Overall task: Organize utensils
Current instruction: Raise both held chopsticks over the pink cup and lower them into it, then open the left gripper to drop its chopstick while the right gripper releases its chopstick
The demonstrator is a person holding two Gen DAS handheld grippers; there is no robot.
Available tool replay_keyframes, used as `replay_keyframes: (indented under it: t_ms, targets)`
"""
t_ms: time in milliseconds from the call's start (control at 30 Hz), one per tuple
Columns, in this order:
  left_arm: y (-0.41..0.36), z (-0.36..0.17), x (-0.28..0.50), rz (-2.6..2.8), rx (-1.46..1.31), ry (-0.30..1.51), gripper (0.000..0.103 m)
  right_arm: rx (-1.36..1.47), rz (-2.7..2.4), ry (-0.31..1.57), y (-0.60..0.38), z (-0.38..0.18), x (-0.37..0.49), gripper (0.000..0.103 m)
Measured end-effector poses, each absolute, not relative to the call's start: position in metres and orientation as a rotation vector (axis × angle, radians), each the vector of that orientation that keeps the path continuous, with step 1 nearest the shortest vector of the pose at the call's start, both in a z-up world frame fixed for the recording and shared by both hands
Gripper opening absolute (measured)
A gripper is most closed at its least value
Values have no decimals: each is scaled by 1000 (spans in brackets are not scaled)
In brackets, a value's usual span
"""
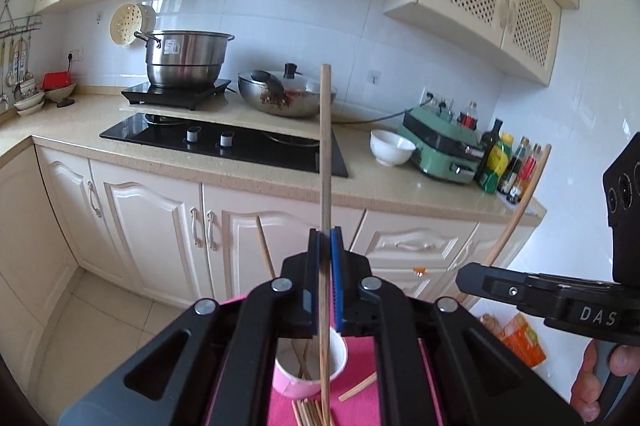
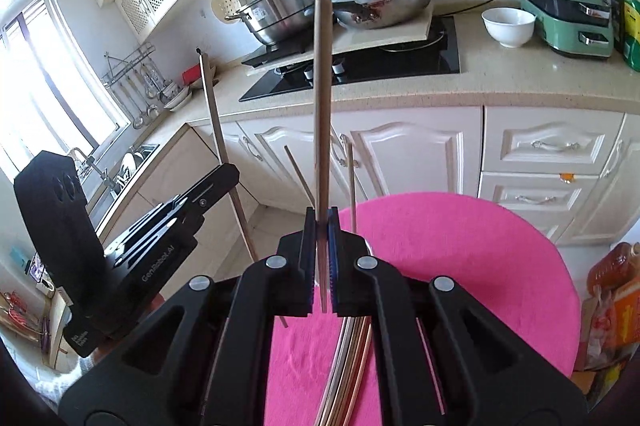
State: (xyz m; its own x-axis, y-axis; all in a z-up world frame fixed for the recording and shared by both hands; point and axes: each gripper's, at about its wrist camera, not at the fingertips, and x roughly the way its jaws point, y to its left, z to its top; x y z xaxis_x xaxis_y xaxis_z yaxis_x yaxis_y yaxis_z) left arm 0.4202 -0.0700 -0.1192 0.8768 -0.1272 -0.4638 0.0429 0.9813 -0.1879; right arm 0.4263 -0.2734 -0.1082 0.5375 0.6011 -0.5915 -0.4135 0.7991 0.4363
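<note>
- Your left gripper [image 1: 325, 238] is clenched on one wooden chopstick [image 1: 325, 154], pinched low on the shaft so most of its length stands up past the pads. Prob. gripped there to keep the tip free for aiming down.
- Below it in the left wrist view sits a white cup [image 1: 310, 360] on the pink cloth [image 1: 360, 378], w/ a couple of sticks already leaning inside. The lower end of your held stick crosses the cup's mouth in that view, but I can't tell if it is inside or just in front.
- Loose chopsticks [image 1: 310, 412] lie bunched on the cloth just beside the cup, so sorting looks partway done, w/ plenty left.
- Your right gripper [image 2: 322, 222] is also clamped, on a second chopstick [image 2: 322, 98], thick end up, thin end ending between the pads. Same near-upright hold, likely so it drops in tip first.
- Right wrist view shows the round pink table [image 2: 460, 246] in front of the kitchen cabinets [image 2: 412, 146]; the cup isn't clearly visible there.
- Both grippers sit near each other, left one visible at the side of the right view. Watch the two sticks don't cross when you lower them.
- Thin pinch on round wood can swivel, so keep them vertical.
</note>
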Motion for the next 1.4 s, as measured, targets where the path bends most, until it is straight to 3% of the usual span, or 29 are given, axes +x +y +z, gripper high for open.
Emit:
replay_keyframes:
  t_ms: [567, 1400]
  targets:
    - [-58, -159, 465, -9, -217, 406, 6, 224, 579, 798, -261, -136, 462, 5]
    - [-59, -215, 442, -16, -219, 529, 6, 208, 557, 865, -239, -185, 456, 6]
